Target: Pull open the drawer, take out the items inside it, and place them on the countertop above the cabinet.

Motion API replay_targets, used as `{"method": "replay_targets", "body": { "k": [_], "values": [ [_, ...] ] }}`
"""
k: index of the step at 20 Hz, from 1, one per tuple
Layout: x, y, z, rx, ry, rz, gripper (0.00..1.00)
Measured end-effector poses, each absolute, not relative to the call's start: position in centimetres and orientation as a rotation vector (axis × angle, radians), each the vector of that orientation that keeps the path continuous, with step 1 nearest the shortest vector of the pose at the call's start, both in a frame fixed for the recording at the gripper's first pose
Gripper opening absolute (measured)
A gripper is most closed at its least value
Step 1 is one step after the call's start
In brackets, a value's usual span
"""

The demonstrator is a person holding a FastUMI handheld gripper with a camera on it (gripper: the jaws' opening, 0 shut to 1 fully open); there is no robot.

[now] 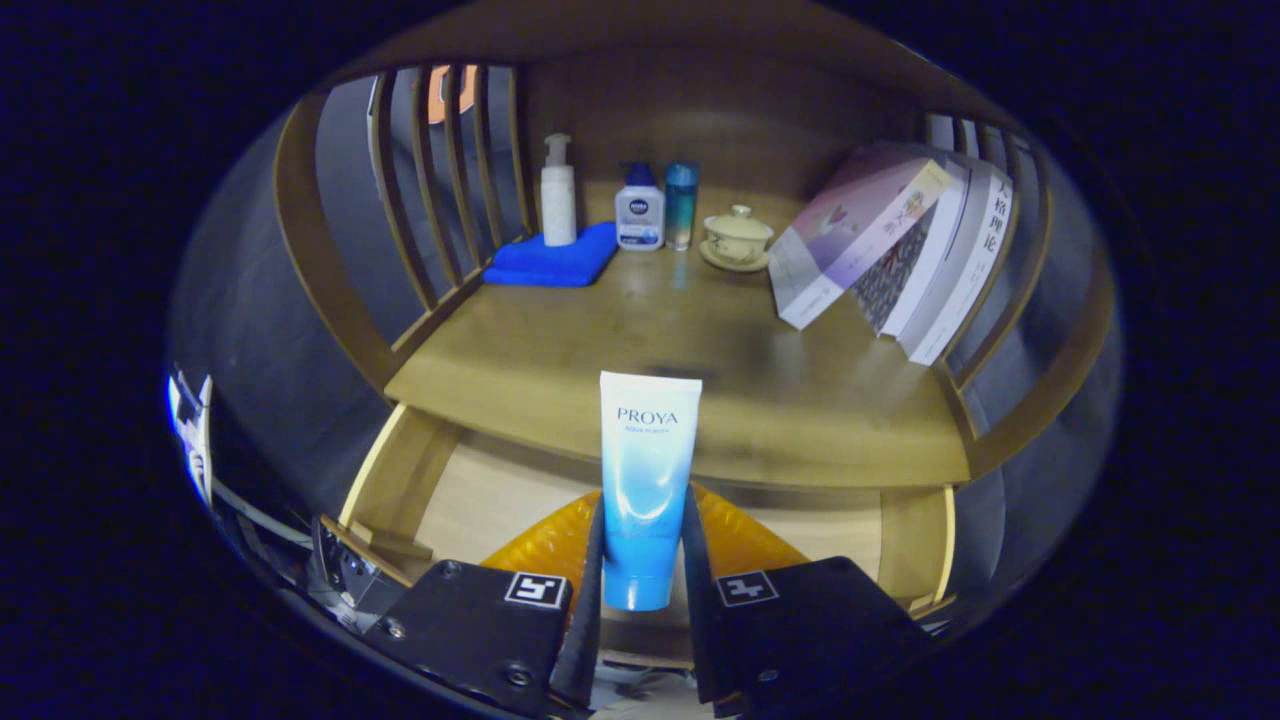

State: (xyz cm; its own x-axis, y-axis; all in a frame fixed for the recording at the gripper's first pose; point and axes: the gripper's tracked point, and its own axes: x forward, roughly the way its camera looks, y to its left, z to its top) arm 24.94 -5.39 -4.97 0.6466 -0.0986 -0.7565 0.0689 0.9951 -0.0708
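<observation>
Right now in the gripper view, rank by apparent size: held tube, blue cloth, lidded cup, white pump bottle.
1. Tube, clamped between the hand-held gripper fingers; nearness inflates it.
2. Blue cloth.
3. White pump bottle and lidded cup look about alike; not ranking them.

The claw [643,570] consists of two broad, flat-topped housing blocks, one on the left and one on the right, each tapering inward to a narrow upright finger. Each block carries a square white tag printed with a blocky black pattern, set at its inner far corner beside the finger [594,590]. Round screw heads are visible on the left block: one at its far left corner, one lower on its left edge, and one near its front edge. A further screw head sits near the front edge of the right block. The housing surfaces are matte with bevelled outer corners.
</observation>
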Motion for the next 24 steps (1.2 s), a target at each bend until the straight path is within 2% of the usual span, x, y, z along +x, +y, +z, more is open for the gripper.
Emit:
{"method": "replay_targets", "body": {
  "k": [14, 24],
  "values": [
    [33.2, -6.9, -4.2, -0.038, 0.710, -0.180, 0.41],
    [36.3, -8.7, -5.5, -0.106, 0.635, -0.253, 0.41]
  ]
}}
